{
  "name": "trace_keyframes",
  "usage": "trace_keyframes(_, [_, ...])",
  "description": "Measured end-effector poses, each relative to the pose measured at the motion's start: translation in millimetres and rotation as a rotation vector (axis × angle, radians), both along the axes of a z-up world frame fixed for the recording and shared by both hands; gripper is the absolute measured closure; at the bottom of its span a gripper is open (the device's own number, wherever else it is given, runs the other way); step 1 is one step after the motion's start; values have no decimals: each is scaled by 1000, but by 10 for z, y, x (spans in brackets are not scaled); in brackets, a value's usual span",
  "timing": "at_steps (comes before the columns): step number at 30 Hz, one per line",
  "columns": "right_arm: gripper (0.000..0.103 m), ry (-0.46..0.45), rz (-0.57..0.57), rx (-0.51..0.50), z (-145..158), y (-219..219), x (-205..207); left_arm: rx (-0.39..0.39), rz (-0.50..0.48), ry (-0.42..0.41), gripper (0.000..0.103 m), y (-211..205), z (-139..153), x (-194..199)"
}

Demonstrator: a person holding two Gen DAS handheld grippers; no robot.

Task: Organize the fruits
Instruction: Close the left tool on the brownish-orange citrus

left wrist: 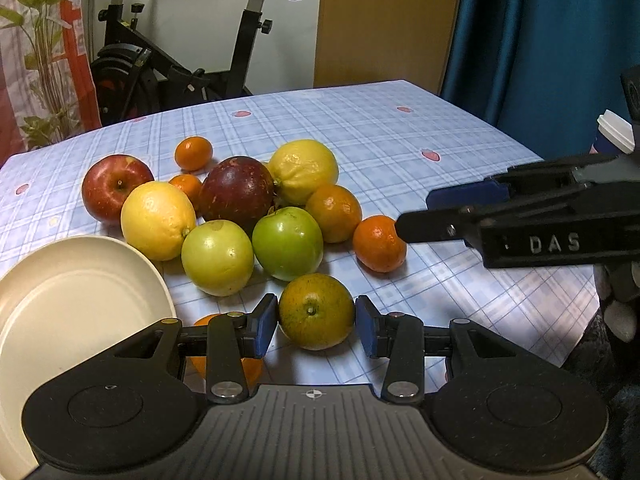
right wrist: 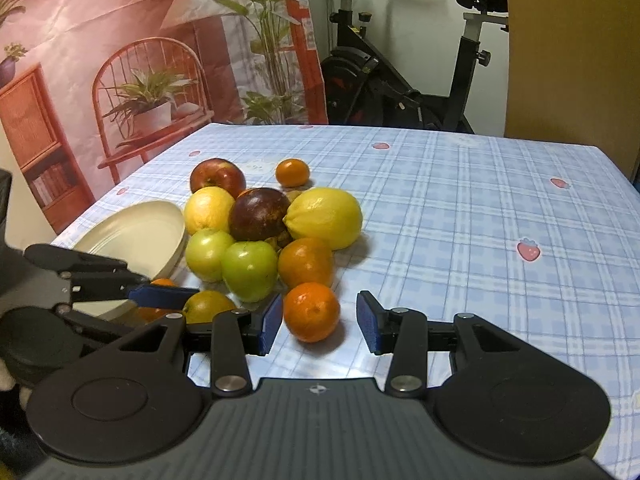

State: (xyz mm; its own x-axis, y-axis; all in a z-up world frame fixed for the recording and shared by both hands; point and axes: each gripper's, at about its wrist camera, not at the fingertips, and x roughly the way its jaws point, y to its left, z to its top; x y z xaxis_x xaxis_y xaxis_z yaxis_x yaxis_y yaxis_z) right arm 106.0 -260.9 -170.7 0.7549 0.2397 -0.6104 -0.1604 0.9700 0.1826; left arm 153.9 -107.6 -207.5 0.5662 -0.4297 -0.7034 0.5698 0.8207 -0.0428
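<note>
1. The left gripper [left wrist: 316, 322] is open; its blue-padded fingers [left wrist: 264, 326] bracket a greenish-orange round citrus [left wrist: 316, 310] on the blue checked desk [left wrist: 440, 152], pads just beside the skin.
2. The right gripper [right wrist: 318, 322] is open around a bright orange mandarin [right wrist: 312, 311] at the pile's near right.
3. A cream round bowl [left wrist: 60, 288] sits at near left.
4. Risk: off-centre closure could squeeze either round fruit out, sending it into the pile or toward the desk edge.
</note>
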Motion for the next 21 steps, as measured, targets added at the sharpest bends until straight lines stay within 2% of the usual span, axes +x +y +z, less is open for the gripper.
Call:
trace_keyframes(7, [59, 2, 25, -28, -17, 64, 1, -45, 36, 27, 58, 85, -7, 52])
trace_keyframes(11, [59, 4, 17, -36, -28, 41, 54, -40, 36, 19, 58, 68, -10, 35])
trace_keyframes(15, [59, -30, 39, -51, 28, 33, 228, -41, 38, 16, 58, 55, -8, 45])
trace_keyframes(18, [59, -8, 73, -68, -9, 58, 416, -41, 34, 14, 58, 70, -6, 26])
trace_keyframes(21, [59, 29, 100, -37, -71, 86, 557, -42, 33, 12, 58, 71, -9, 26])
